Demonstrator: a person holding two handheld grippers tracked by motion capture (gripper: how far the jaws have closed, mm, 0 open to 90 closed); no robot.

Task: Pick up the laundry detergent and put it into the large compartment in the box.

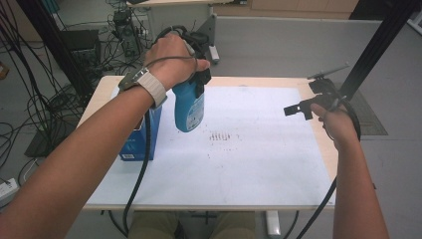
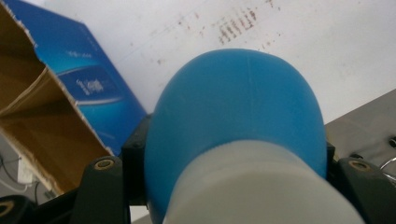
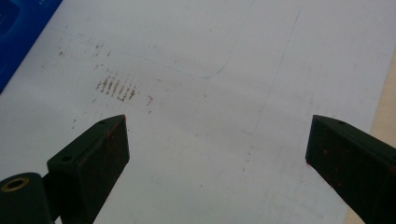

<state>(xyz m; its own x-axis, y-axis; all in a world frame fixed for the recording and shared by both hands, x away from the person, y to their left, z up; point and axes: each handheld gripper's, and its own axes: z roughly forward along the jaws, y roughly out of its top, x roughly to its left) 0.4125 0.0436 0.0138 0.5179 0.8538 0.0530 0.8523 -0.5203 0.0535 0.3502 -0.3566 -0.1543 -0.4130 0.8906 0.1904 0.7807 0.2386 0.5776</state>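
A wooden table [image 1: 107,85] carries a white sheet [image 1: 259,164] with a blue carton [image 1: 149,134] standing on it.

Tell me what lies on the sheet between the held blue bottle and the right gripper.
Bare white sheet with a patch of brown marks, seen in the high view; the blue bottle hangs in the left gripper, right gripper empty.

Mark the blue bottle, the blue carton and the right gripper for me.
blue bottle [image 1: 189,110]: high view, on its blue body below the left hand.
blue carton [image 1: 151,130]: high view, on its blue side wall.
right gripper [image 3: 217,140]: right gripper view, midway between its open jaw tips.
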